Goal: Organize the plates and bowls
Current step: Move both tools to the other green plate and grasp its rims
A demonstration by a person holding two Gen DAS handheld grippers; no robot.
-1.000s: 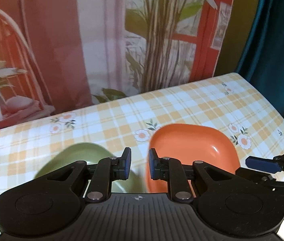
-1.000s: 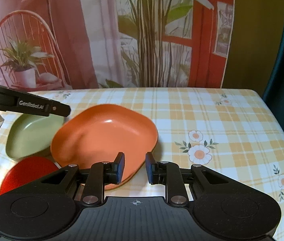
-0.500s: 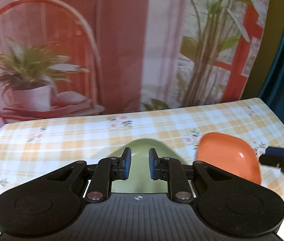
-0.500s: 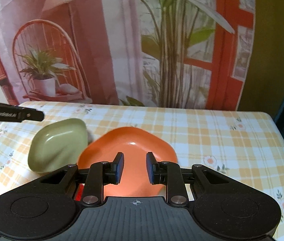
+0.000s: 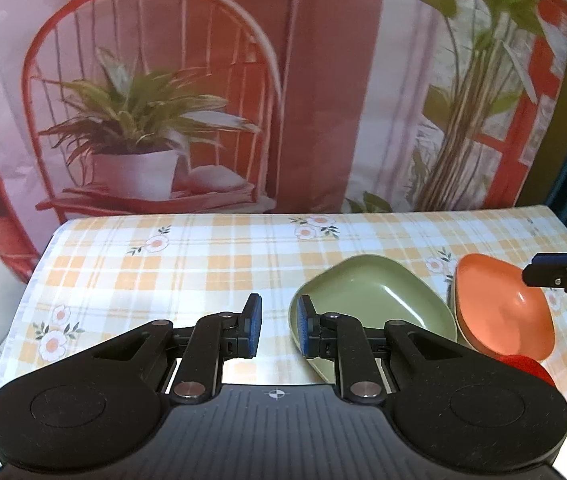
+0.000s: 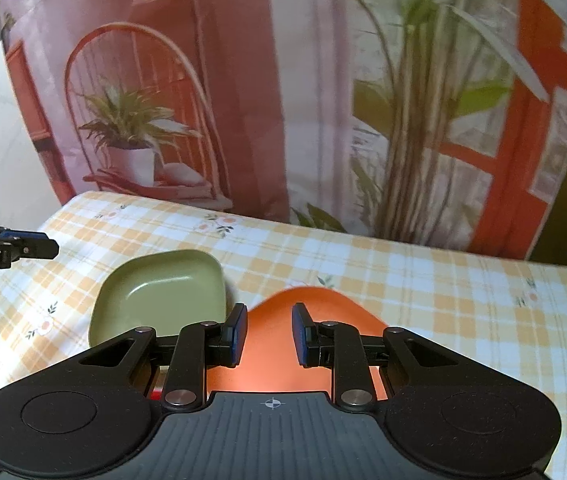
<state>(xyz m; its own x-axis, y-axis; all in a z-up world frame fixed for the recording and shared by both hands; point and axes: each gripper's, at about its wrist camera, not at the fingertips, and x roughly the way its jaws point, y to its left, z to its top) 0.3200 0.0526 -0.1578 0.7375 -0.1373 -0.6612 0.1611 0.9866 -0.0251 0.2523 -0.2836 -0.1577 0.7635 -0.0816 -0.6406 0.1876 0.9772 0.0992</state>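
A green bowl (image 5: 375, 300) sits on the checked tablecloth, just right of my left gripper (image 5: 277, 326), which is open and empty. An orange plate (image 5: 499, 308) lies right of the bowl, with a red dish (image 5: 529, 366) partly under its near edge. In the right wrist view the orange plate (image 6: 269, 348) lies directly beyond my open, empty right gripper (image 6: 269, 334), and the green bowl (image 6: 161, 292) is to its left. The right gripper's tip shows at the right edge of the left wrist view (image 5: 551, 274).
The tablecloth (image 5: 187, 264) has orange checks and flowers; its left edge drops off at the left. A printed backdrop (image 5: 283, 80) of a chair and plants hangs behind the table's far edge. The left gripper's tip shows at the left in the right wrist view (image 6: 23, 248).
My left gripper has swung left, so the green bowl and orange plate now lie to its right. My right gripper has moved closer over the orange plate. Both stay open.
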